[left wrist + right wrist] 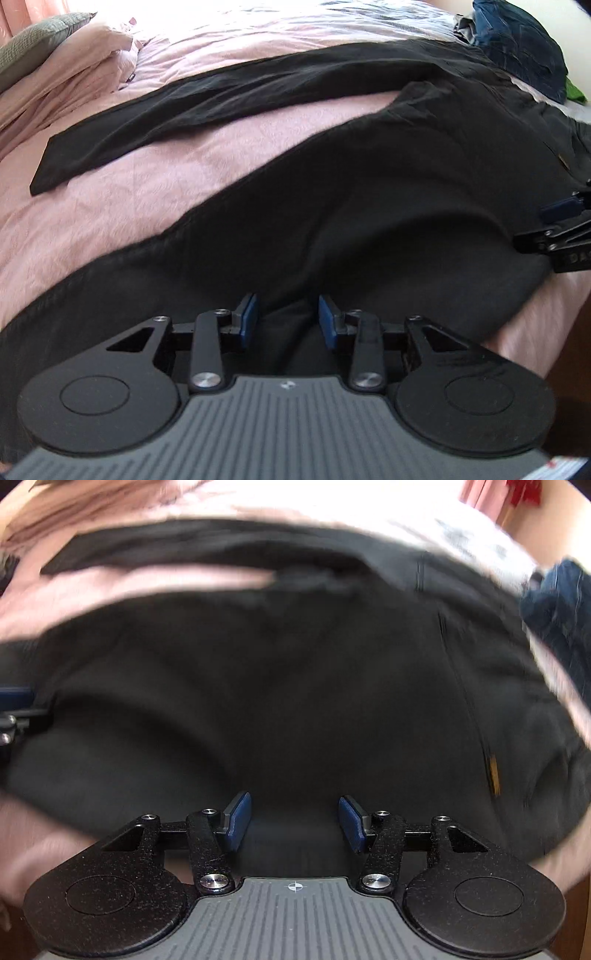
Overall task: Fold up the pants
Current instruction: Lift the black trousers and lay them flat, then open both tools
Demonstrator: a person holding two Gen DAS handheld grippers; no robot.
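Observation:
Black pants [332,192] lie spread on a pink bed cover, one leg stretching far left to its cuff [48,170], the other running under my left gripper [289,314]. That gripper is open, its blue pads either side of a raised fold of the near leg. At the right edge of the left wrist view the right gripper [565,218] shows partly over the waist area. In the blurred right wrist view my right gripper [294,818] is open just above the black pants [280,686], near a seam with a small yellow tag [493,771].
The pink bed cover [184,177] fills the bed. Bunched pink bedding [74,74] and a grey pillow [33,40] sit far left. A pile of dark blue clothes [517,40] with something green [574,92] lies far right. The bed's near edge drops at lower right.

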